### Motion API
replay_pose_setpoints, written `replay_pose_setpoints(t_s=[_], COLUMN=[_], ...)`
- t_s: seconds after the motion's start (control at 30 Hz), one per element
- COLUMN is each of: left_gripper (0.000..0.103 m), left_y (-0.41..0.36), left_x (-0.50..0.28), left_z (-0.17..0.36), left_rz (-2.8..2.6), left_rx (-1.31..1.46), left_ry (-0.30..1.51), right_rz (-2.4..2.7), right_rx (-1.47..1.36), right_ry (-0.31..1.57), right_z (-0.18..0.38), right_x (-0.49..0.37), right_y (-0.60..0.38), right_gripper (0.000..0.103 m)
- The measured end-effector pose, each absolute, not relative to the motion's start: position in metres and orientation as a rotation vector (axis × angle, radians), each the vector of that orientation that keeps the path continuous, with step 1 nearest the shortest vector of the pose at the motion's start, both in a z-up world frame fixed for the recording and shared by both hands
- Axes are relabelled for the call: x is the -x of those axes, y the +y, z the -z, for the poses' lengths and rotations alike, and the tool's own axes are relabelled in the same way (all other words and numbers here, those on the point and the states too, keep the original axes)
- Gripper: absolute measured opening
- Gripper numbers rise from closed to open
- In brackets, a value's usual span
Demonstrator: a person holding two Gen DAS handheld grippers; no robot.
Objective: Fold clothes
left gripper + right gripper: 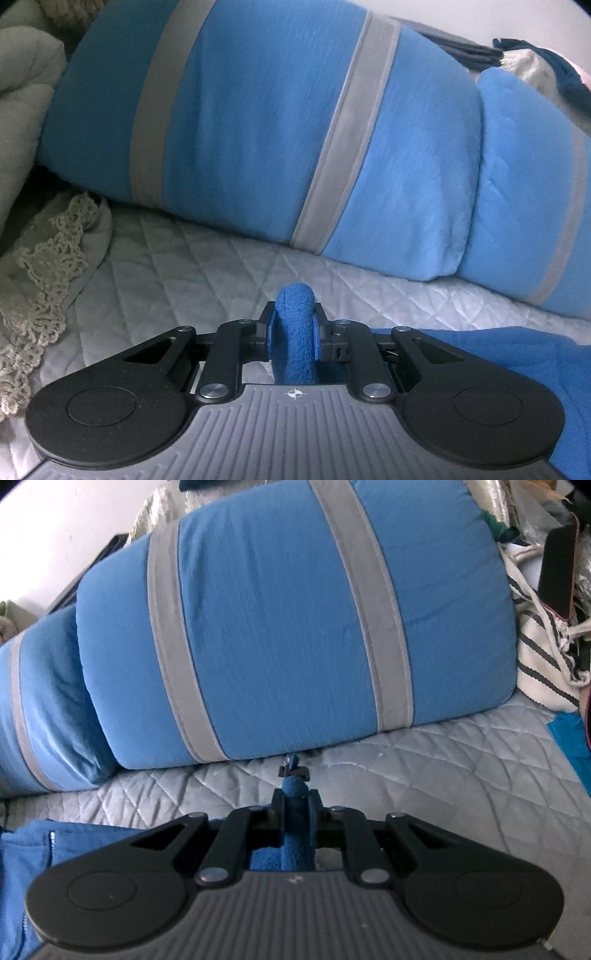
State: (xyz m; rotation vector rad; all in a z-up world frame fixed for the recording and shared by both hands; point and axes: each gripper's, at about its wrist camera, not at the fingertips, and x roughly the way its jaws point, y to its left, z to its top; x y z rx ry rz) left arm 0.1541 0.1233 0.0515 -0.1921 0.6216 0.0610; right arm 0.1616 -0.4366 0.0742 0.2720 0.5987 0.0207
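I have both grippers, left (294, 325) and right (295, 806), clamped on the blue fleece (295, 332), lying near me on the quilt (221, 258); folding is underway, unfinished.

Two blue cushions with grey stripes — one large (295, 627), one smaller (48, 709) at the left of the right-wrist frame — lean along one quilted grey bed (443, 775). One dark blue fleece garment (498, 354) lies at the lower edge, one lace-trimmed cloth (48, 266) at far left, one striped bag (543, 664) at upper right.
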Motion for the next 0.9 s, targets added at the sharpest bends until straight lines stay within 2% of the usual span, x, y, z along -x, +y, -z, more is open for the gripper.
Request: replay_pose_setpoints(t_s=[0.07,0.13,0.17,0.2,0.23,0.3,0.37,0.4,0.67,0.9], left_gripper=[0.019,0.025,0.027,0.034,0.042,0.055,0.06,0.063,0.068,0.077], left_y=[0.122,0.123,0.124,0.124,0.124,0.124,0.124,0.123,0.091,0.048], left_x=[-0.158,-0.16,-0.16,-0.157,-0.155,-0.149,-0.137,-0.13,-0.06,-0.003], left_z=[-0.048,-0.046,-0.048,-0.052,-0.056,-0.065,-0.077,-0.083,-0.12,-0.127], left_rz=[-0.058,-0.061,-0.078,-0.107,-0.135,-0.186,-0.207,-0.199,-0.118,0.016], left_rx=[0.196,0.202,0.197,0.183,0.17,0.147,0.14,0.147,0.112,0.121], left_ry=[0.644,0.664,0.66,0.65,0.639,0.615,0.584,0.573,0.478,0.425], right_rz=[-0.016,-0.016,-0.016,-0.016,-0.009,0.01,0.028,0.032,0.058,0.036], right_rx=[-0.266,-0.261,-0.252,-0.243,-0.227,-0.186,-0.145,-0.134,-0.023,-0.102], right_ry=[0.614,0.633,0.648,0.662,0.675,0.668,0.636,0.627,0.587,0.544], right_z=[-0.07,-0.067,-0.068,-0.068,-0.07,-0.076,-0.086,-0.09,-0.11,-0.114], right_x=[-0.164,-0.165,-0.165,-0.165,-0.163,-0.157,-0.146,-0.141,-0.096,-0.048], right_y=[-0.436,-0.436,-0.436,-0.435,-0.435,-0.433,-0.43,-0.429,-0.408,-0.384], right_gripper=[0.012,0.013,0.021,0.028,0.043,0.081,0.097,0.101,0.103,0.103])
